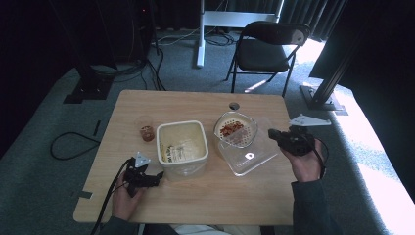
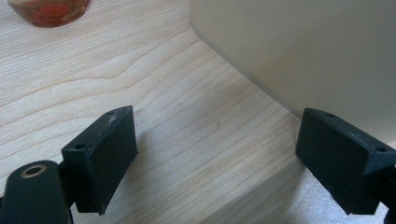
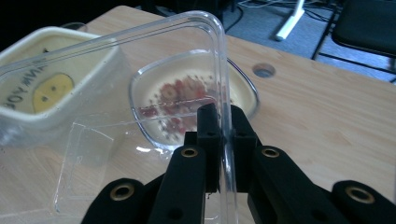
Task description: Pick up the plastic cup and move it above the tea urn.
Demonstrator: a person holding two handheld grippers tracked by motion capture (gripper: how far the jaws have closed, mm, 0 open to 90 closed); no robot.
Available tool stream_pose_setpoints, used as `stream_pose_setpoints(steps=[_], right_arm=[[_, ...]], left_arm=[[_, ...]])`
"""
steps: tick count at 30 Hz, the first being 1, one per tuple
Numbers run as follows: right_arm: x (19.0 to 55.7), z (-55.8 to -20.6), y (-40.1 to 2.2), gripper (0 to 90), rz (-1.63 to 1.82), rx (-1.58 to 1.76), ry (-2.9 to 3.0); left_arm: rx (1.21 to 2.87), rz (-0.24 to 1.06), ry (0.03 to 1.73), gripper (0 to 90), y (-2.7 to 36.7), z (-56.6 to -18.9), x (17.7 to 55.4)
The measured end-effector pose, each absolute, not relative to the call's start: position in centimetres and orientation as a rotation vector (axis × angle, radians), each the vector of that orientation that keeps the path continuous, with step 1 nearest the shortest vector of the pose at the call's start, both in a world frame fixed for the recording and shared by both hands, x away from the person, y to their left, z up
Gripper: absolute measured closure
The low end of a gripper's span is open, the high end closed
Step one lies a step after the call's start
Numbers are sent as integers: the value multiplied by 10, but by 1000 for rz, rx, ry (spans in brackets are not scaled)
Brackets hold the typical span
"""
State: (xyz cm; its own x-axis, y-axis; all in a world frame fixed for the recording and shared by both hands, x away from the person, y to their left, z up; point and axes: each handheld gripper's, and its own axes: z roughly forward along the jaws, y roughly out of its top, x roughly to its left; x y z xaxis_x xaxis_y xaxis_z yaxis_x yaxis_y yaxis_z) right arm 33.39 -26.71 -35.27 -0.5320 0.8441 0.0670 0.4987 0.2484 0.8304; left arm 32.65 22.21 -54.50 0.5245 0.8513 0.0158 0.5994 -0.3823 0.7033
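My right gripper (image 1: pixel 273 134) is shut on the rim of a clear plastic tub (image 1: pixel 247 155), which is tilted up on its right side. In the right gripper view the jaws (image 3: pixel 224 135) pinch that clear rim (image 3: pixel 219 65). Beyond it a white perforated bowl (image 1: pixel 236 128) holds red bits (image 3: pixel 180 95). A cream square container (image 1: pixel 182 146) stands mid-table. My left gripper (image 1: pixel 157 177) rests on the table by that container's near left corner, open with nothing between its jaws (image 2: pixel 219 154). The container's wall (image 2: pixel 303 46) stands just past its right pad.
A small glass cup (image 1: pixel 146 130) with reddish contents stands left of the cream container, seen also as a cup (image 2: pixel 49 9). A round hole (image 1: pixel 234 105) pierces the wooden table (image 1: pixel 195 200). A black folding chair (image 1: pixel 271 46) and cables (image 1: pixel 73 147) lie beyond.
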Motion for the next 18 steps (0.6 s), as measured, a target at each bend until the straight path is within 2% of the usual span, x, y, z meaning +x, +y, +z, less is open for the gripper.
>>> stream_pose_setpoints(steps=[18], right_arm=[[384,-329,-180,865,1253,1124,2225]], left_arm=[[2118,502,1173,130,222,-545,327]])
